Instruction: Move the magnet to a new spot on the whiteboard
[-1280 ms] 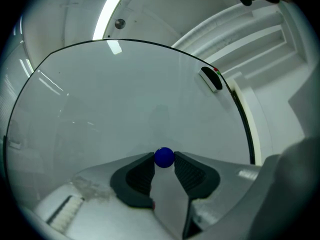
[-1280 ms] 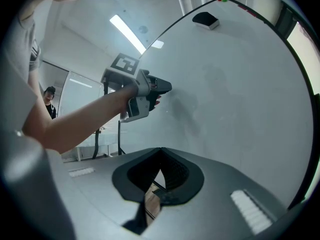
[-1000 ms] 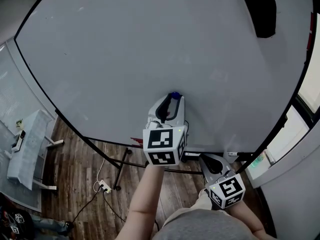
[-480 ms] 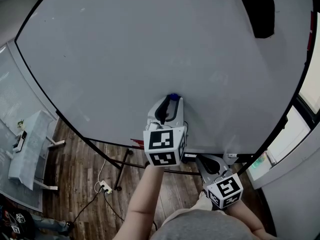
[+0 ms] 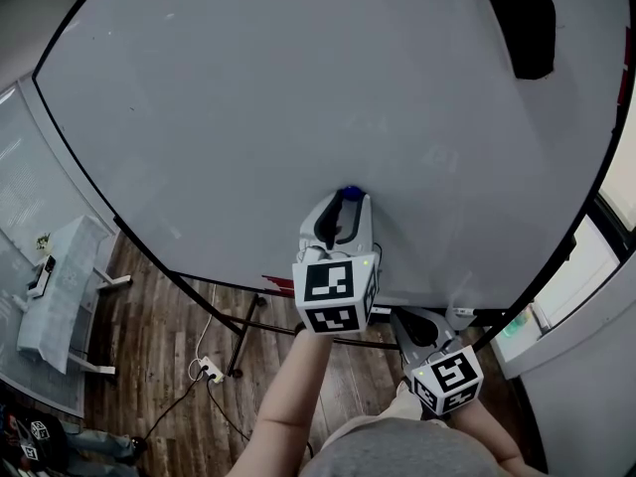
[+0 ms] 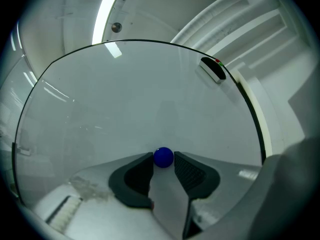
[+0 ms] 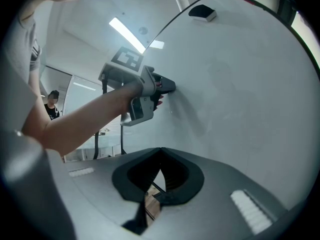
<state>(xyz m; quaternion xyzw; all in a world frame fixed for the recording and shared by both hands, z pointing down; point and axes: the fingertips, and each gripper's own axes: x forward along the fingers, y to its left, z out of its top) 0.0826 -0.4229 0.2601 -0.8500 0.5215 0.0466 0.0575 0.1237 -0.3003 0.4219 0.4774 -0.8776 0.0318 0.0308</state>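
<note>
Tool in my left hand (image 5: 346, 201) is clamped on the small blue magnet (image 6: 163, 157): both pads touch its sides, with the ball right at the tips. The magnet looks to sit against the whiteboard (image 5: 298, 97), low on it, near 6 o'clock of the board face in the head view, just above the bottom edge. A black eraser (image 5: 520, 23) hangs well apart from it, up toward 1 o'clock near the top corner. My right tool (image 7: 160, 154) is held low at 5 o'clock from the left one, its jaws closed together on nothing, and it takes no part. So I judge the grasp as made and the move itself as not yet begun: the magnet has to be pulled or slid off this spot, carried across the bare board, which offers plenty of room toward 10 and 12 o'clock, set down flat, and let go. Pulling a round magnet held only at the pad tips could make it slip out, so I should keep the squeeze firm.
</note>
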